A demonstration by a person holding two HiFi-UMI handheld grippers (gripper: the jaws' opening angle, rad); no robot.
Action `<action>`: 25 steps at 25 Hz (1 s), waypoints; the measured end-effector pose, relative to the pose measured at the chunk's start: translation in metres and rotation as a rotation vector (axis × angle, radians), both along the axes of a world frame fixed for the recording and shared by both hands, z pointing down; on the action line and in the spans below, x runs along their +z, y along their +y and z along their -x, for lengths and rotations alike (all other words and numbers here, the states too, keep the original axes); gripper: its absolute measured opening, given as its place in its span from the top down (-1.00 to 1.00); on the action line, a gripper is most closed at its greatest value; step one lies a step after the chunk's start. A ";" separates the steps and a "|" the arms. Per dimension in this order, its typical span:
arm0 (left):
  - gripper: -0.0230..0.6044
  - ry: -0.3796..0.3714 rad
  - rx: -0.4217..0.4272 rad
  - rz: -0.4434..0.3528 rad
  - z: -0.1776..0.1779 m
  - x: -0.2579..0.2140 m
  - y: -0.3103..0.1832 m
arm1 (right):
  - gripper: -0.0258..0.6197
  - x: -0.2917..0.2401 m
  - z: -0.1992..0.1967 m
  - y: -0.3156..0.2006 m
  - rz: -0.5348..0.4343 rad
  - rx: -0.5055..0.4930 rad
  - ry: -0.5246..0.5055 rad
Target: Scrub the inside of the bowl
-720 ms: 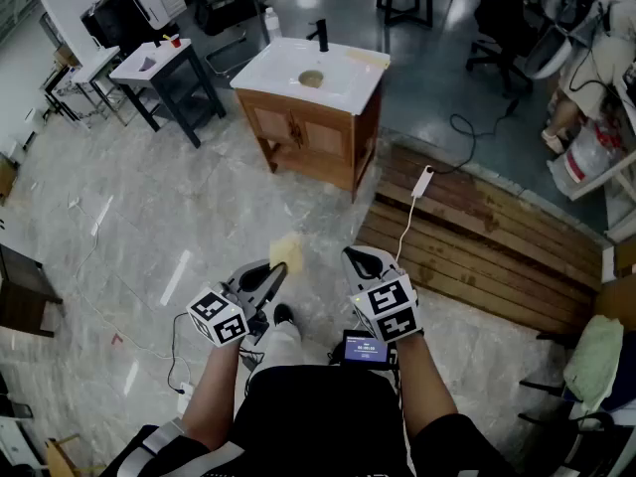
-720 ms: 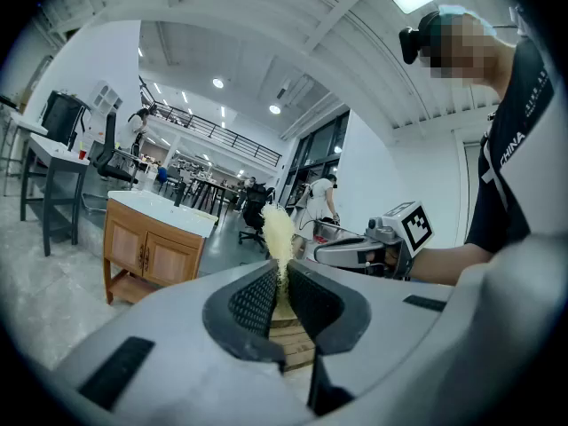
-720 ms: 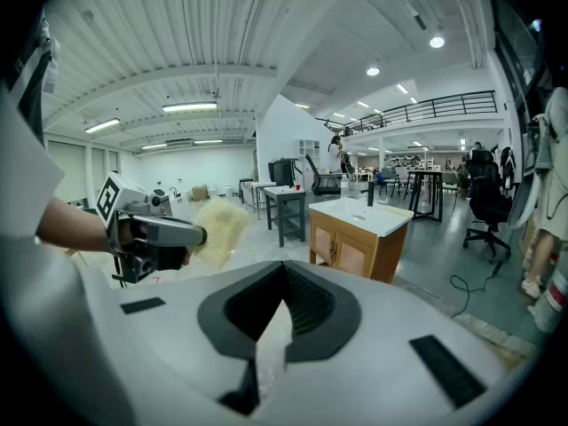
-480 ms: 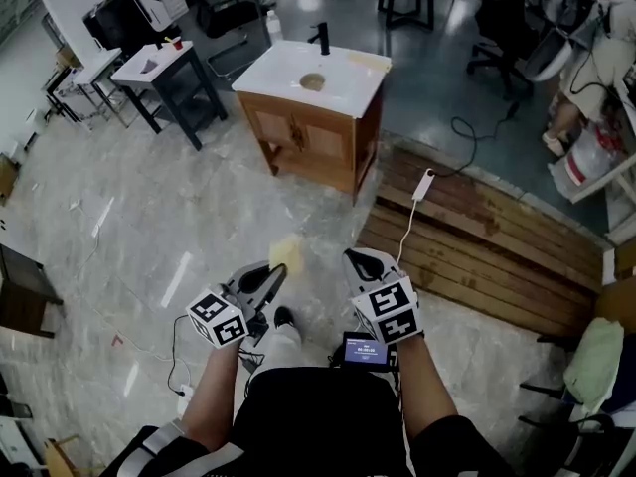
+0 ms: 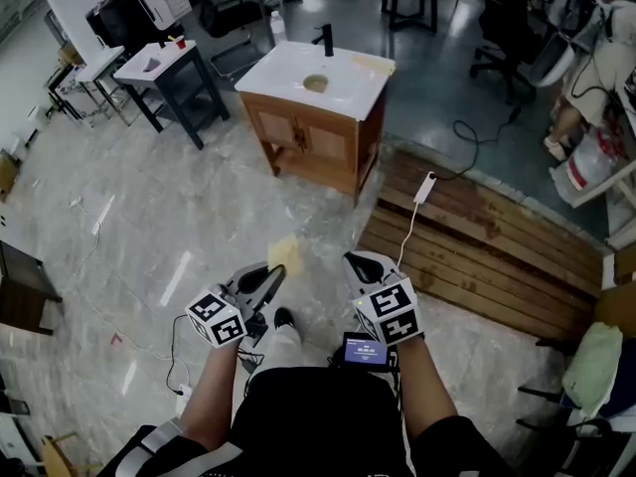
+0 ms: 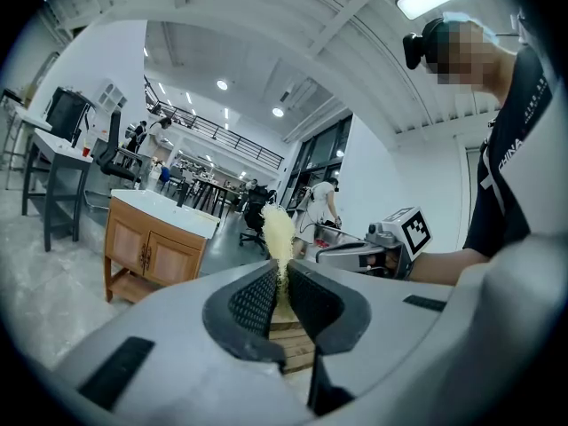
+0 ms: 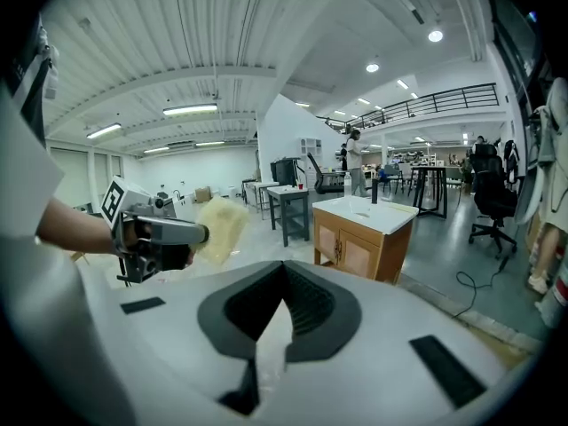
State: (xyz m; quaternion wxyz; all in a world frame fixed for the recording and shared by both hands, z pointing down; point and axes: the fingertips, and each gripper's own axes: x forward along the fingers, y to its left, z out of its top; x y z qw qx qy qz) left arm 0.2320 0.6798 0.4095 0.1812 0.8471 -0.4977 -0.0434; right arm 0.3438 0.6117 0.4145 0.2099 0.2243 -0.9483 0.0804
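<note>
Moved: nothing visible | left gripper (image 5: 277, 272) pinching yellow sponge (image 5: 286, 253) | right gripper (image 5: 359, 260) pressed together, empty

The yellow sponge (image 5: 286, 254) is porous; the wooden cabinet (image 5: 313, 139) carries a glossy white top (image 5: 288, 73); the floor (image 5: 149, 227) is polished.

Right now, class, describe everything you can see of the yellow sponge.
The sponge is pale yellow, thin, roughly rectangular and porous-looking. It stands on edge, its lower end pinched between the jaws of the left gripper, the rest sticking out beyond them. It is held in mid-air; nothing else touches it.
</note>
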 end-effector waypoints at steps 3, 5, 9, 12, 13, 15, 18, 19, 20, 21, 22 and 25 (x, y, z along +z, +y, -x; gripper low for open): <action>0.85 0.007 -0.005 0.003 0.003 0.001 -0.001 | 0.89 0.000 0.003 -0.001 0.007 -0.008 0.002; 0.85 0.004 -0.006 0.003 0.005 0.000 -0.003 | 0.89 0.000 0.005 -0.002 0.009 -0.013 0.000; 0.85 0.005 -0.016 0.005 0.008 0.001 -0.009 | 0.89 0.000 0.006 -0.009 0.011 -0.017 -0.003; 0.85 0.012 -0.027 0.011 0.015 0.002 -0.014 | 0.89 0.002 0.007 -0.015 0.026 -0.011 -0.001; 0.85 0.017 -0.029 0.015 0.018 0.003 -0.016 | 0.89 0.004 0.008 -0.018 0.032 -0.008 0.001; 0.85 0.026 -0.031 0.026 0.024 0.008 -0.023 | 0.89 0.010 0.012 -0.026 0.047 0.003 0.003; 0.85 0.036 -0.031 0.039 0.037 0.015 -0.037 | 0.89 0.015 0.023 -0.044 0.060 0.023 0.001; 0.85 0.039 -0.033 0.041 0.043 0.017 -0.043 | 0.89 0.015 0.028 -0.051 0.060 0.026 0.000; 0.85 0.043 -0.037 0.042 0.050 0.020 -0.051 | 0.89 0.016 0.034 -0.057 0.059 0.026 0.001; 0.85 0.052 -0.042 0.042 0.058 0.021 -0.060 | 0.89 0.016 0.041 -0.065 0.057 0.023 0.004; 0.85 0.061 -0.047 0.041 0.066 0.022 -0.070 | 0.89 0.017 0.047 -0.073 0.053 0.020 0.011; 0.85 0.084 -0.046 0.035 0.089 0.023 -0.103 | 0.89 0.019 0.066 -0.104 0.049 0.020 0.041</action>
